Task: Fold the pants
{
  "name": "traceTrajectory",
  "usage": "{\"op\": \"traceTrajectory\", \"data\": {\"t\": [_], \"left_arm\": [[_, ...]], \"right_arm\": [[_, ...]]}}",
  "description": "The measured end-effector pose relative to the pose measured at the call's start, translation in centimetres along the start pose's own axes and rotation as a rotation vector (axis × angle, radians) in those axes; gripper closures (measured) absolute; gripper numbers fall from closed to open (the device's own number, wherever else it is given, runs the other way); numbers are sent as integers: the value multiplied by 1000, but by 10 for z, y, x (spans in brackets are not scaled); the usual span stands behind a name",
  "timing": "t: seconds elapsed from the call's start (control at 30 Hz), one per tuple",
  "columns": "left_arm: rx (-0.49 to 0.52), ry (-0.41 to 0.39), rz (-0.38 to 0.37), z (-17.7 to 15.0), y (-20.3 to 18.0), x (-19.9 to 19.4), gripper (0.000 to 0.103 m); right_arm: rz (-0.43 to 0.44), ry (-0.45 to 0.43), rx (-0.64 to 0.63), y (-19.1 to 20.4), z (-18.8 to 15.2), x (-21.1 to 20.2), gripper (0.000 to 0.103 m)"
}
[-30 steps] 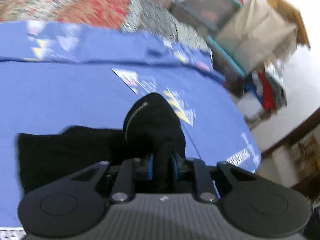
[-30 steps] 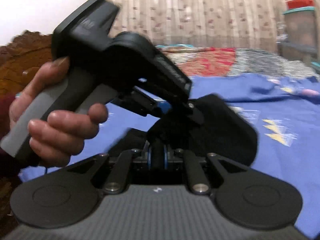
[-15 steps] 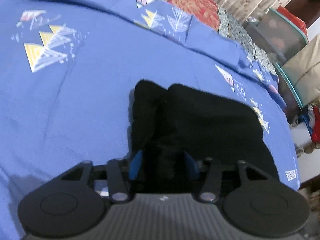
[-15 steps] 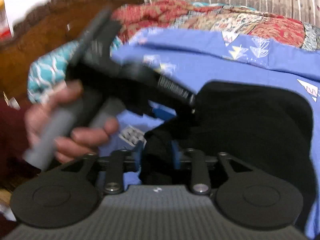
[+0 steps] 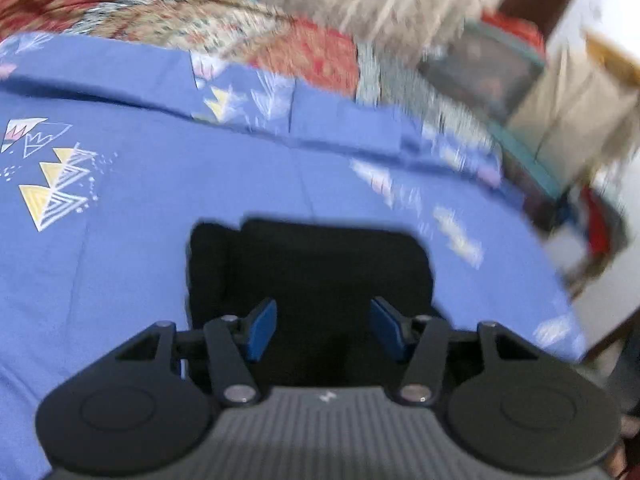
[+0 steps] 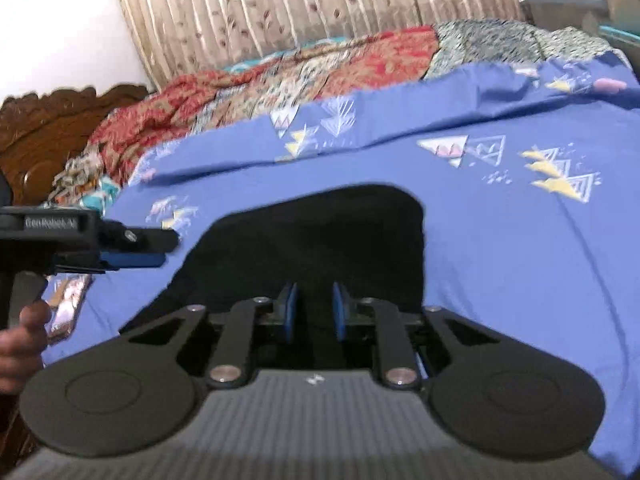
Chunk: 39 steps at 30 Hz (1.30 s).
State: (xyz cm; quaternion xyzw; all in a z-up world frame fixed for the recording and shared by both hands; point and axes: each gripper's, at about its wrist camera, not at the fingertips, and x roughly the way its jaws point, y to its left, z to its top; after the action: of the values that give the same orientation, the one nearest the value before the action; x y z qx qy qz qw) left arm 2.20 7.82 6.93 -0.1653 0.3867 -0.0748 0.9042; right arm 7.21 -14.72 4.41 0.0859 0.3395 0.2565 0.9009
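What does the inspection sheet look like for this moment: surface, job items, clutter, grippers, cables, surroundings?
Surface: bed under a blue sheet printed with triangles.
Job's things: black pants lying folded in a compact shape on the sheet.
Clutter: small patterned flat object on the sheet beside the pants; cannot tell what it is.
Grippers: left gripper open above the pants, nothing between its pads; right gripper closing, pads apart, nothing gripped.
Cables: nothing seen.
Surroundings: patterned quilt, curtain, carved wooden headboard, storage boxes, blurred.
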Motion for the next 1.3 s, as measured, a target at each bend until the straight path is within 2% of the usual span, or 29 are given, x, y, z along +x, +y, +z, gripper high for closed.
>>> {"op": "traceTrajectory", "data": {"t": [0.1, 0.17, 0.23, 0.33, 0.43, 0.5, 0.73, 0.97, 1.3], "left_arm": [[84, 77, 127, -14, -14, 22, 51], [127, 93, 206, -20, -16, 30, 49], [140, 93, 246, -22, -17, 32, 49], [129, 107, 324, -21, -12, 35, 37], [43, 132, 324, -22, 3, 33, 29], [21, 135, 331, -21, 6, 30, 29], [30, 132, 376, -26, 3, 23, 26], [27, 126, 390, -30, 2, 17, 26], [37, 119, 403, -32, 0, 14, 25]], "right_arm": [[-35, 47, -43, 17, -8, 13, 81], [-54, 96, -37, 17, -12, 21, 81], [-58, 110, -17, 16, -19, 25, 81], [-63, 106, -1, 15, -19, 28, 81], [-67, 102, -10, 18, -20, 26, 81], [-75, 94, -14, 21, -21, 19, 81], [-88, 55, 13, 20, -21, -5, 64], [-89, 36, 46, 17, -25, -24, 62], [-52, 43, 60, 22, -25, -19, 60]]}}
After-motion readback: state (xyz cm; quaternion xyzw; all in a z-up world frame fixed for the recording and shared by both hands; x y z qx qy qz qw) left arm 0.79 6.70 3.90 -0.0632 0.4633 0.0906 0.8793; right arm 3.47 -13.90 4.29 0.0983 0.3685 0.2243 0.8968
